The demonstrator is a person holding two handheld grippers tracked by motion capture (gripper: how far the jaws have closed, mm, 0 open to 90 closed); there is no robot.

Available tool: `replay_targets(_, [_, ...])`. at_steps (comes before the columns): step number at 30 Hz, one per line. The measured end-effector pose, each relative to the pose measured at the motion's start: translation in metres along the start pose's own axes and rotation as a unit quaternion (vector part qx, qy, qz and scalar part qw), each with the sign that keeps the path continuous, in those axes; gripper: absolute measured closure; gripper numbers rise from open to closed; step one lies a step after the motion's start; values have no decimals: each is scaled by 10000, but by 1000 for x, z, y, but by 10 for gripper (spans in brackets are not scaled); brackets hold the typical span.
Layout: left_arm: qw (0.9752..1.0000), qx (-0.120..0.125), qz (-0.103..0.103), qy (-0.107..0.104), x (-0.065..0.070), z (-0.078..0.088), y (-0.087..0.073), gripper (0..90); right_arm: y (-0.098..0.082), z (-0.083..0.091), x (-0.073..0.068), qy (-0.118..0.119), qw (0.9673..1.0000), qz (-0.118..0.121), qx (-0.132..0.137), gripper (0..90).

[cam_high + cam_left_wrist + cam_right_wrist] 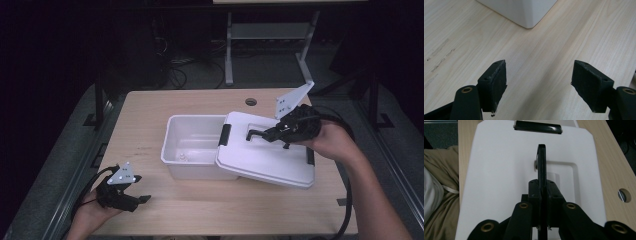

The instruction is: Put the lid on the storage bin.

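Note:
A white plastic box (192,145) stands open in the middle of the wooden table (150,115). Its white lid (270,160) lies tilted across the box's right end, with black latches at both short sides. My right gripper (270,134) is shut on the lid's upright black handle (254,134). In the right gripper view the handle (541,162) stands edge-on between the pads of my right gripper (542,187), above the lid (499,170). My left gripper (142,199) rests at the front left, open and holding nothing. The left gripper view has my left gripper (539,82) over bare wood, facing a box corner (524,12).
A round cable hole (251,101) sits near the table's far edge, also seen as the hole (624,195) beside the lid. A metal frame (230,50) stands on the floor behind the table. Bare wood stretches between my left gripper and the box.

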State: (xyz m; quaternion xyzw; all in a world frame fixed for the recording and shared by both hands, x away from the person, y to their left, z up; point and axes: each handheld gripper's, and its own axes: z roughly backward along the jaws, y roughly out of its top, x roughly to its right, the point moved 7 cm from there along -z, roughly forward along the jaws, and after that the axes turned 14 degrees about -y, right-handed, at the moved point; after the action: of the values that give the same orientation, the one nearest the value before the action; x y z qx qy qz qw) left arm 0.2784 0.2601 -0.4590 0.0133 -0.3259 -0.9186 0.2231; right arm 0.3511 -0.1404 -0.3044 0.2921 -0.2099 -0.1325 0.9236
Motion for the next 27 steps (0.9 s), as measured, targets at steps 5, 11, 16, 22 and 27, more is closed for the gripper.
replay_targets(5, [10000, -22, 4, -7, 0, 0, 0, 277, 8, -7, 1, 29, 10000, 40, 19, 839])
replay_targets(11, [10000, 7, 25, -8, -1, 1, -2, 279, 17, -18, 0, 106, 9999, 96, 33, 839])
replay_targets(16, [10000, 57, 59, -39, -1, 1, -3, 279, 27, -24, -1, 167, 9997, 168, 88, 839])
replay_targets(22, [10000, 63, 47, -40, -2, 2, -4, 278, 36, -31, 0, 221, 9994, 221, 177, 839])
replay_targets(27, [10000, 66, 43, -32, -2, 3, -5, 278, 44, -39, 0, 292, 9990, 285, 172, 839])
